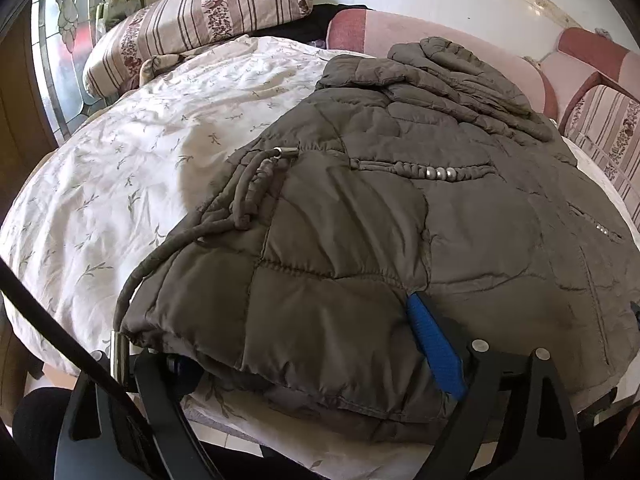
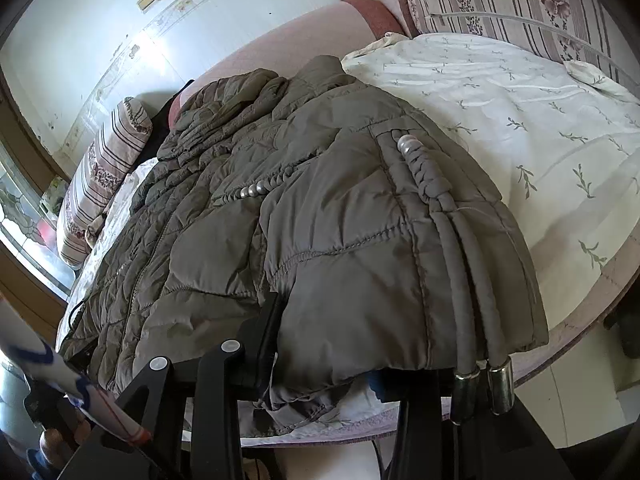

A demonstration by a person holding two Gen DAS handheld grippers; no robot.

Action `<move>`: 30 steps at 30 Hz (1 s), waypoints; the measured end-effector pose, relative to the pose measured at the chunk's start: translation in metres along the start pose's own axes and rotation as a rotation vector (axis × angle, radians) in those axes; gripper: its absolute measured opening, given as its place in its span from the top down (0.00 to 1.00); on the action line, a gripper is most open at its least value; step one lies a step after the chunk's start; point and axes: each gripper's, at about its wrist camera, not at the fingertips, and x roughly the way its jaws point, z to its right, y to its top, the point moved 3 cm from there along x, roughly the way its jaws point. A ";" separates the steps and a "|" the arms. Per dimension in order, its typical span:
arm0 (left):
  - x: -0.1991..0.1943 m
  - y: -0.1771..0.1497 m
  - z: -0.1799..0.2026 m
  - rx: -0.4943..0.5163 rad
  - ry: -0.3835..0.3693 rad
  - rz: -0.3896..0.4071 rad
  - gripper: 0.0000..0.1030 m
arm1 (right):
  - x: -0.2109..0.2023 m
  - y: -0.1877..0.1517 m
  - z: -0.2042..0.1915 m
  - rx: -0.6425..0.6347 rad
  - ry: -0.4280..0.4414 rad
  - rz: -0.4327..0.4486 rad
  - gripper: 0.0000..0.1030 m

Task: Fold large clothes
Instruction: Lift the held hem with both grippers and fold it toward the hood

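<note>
A grey-brown quilted jacket (image 1: 400, 240) lies spread on the bed, hood toward the headboard, its hem at the near edge. My left gripper (image 1: 294, 330) stands wide at that hem. Its blue-padded finger (image 1: 436, 344) rests on top of the fabric, and the other finger (image 1: 176, 364) sits under the hem's left corner without squeezing it. In the right wrist view the jacket (image 2: 320, 220) drapes over my right gripper (image 2: 332, 344). One black finger (image 2: 264, 332) presses into the fabric; the other is hidden beneath the hem. Braided cords with metal ends (image 2: 500, 384) dangle over the edge.
A white leaf-print sheet (image 1: 120, 184) covers the bed. Striped floral pillows (image 1: 192, 20) and a pink padded headboard (image 1: 420, 32) lie at the far side. A stained-glass window (image 1: 60, 60) is at the left. The bed's edge (image 2: 580, 312) drops to a pale floor.
</note>
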 end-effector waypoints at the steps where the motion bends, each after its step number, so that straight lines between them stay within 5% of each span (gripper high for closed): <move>1: 0.000 0.000 0.001 0.003 0.006 0.002 0.12 | 0.000 0.000 0.001 0.005 0.004 0.001 0.60; 23: -0.007 -0.001 0.003 0.032 0.041 0.007 0.10 | -0.003 0.003 0.012 0.109 0.074 -0.044 0.61; 28: -0.011 -0.001 0.009 0.058 0.026 0.019 0.24 | -0.003 0.004 0.011 0.113 0.069 -0.054 0.61; 30: -0.014 -0.001 0.012 0.076 0.029 0.030 0.32 | -0.007 0.004 0.010 0.109 0.079 -0.036 0.69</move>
